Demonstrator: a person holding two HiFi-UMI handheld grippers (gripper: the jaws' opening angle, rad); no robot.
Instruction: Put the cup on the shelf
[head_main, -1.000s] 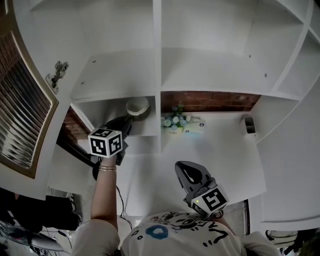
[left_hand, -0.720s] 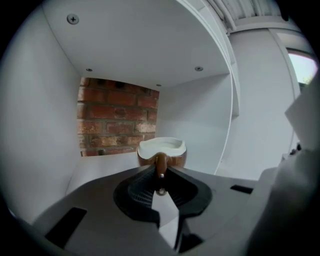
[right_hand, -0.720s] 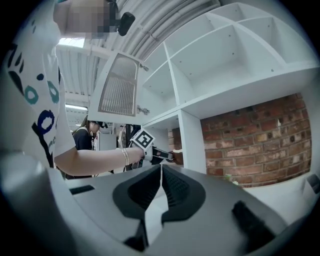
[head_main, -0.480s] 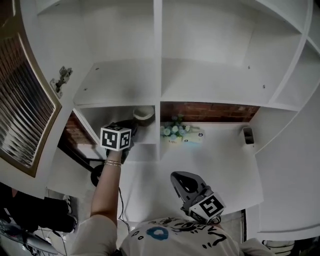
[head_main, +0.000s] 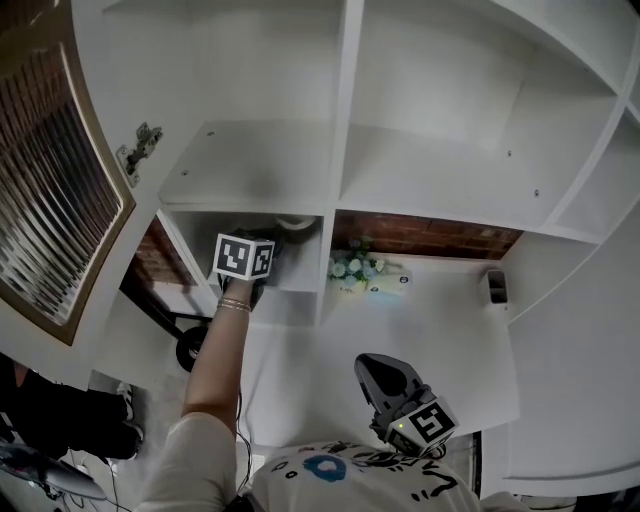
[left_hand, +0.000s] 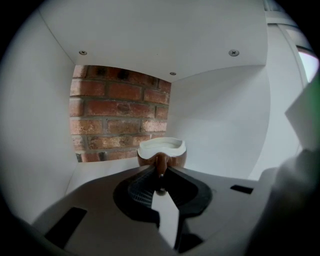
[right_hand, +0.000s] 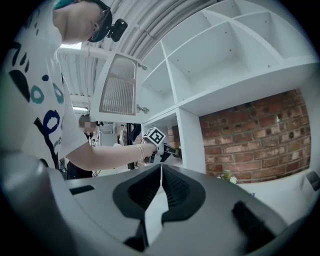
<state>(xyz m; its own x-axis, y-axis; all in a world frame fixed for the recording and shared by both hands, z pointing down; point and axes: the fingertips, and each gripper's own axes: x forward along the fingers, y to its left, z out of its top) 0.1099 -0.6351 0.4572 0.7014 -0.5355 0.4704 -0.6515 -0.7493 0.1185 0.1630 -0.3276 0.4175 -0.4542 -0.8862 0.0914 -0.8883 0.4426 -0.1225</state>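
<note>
Left gripper (left_hand: 160, 172) extends into the lower left compartment (left_hand: 225, 120) of the shelf, clamped on the handle of the brown, white-rimmed cup (left_hand: 172, 148). The cup is inside the compartment, with the brick wall (left_hand: 117, 117) behind it. Right gripper (right_hand: 160, 175), jaws together on nothing, is near the person's body.

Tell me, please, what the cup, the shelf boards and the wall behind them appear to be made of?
The cup looks like glazed ceramic: glossy brown body, cream rim. The shelf boards are probably painted or laminated wood: matte white, with screw heads showing. The back wall is rough red brick with pale mortar lines, though possibly veneer.
</note>
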